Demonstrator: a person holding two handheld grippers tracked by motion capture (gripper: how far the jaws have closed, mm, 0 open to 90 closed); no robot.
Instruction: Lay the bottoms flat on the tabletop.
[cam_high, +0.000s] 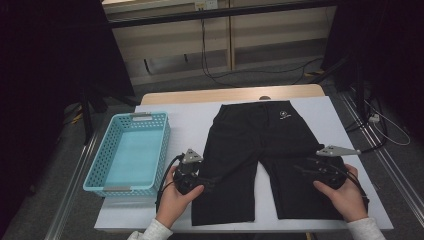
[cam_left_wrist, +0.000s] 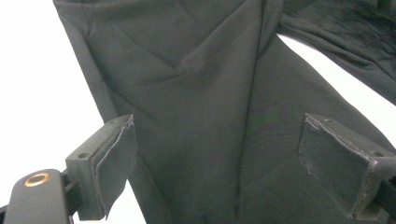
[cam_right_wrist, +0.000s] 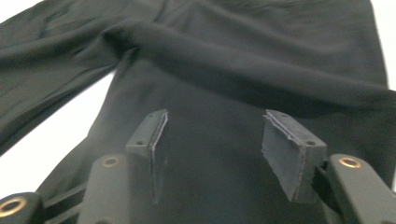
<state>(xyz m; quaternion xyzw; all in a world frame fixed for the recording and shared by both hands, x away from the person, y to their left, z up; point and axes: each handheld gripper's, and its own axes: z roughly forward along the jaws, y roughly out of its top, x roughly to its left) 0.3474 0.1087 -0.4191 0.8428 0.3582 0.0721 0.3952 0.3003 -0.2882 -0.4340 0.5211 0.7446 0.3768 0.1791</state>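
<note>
My left gripper (cam_high: 207, 181) rests at the outer edge of one leg of the black shorts (cam_high: 260, 150), its jaws spread wide over the cloth with nothing pinched between the pads (cam_left_wrist: 114, 158). My right gripper (cam_high: 306, 170) lies over the other leg near its outer side, jaws parted, and the fabric under them lies loose and unclamped in the right gripper view (cam_right_wrist: 215, 154). The shorts lie flat and spread out on the white sheet (cam_high: 190, 125) that covers the tabletop (cam_high: 210, 95), waistband on the far side, both legs pointing back towards me, a small white logo (cam_high: 284, 116) near the waist. A light blue plastic basket (cam_high: 95, 170) stands just left of my left hand (cam_high: 176, 200), apart from the shorts.
</note>
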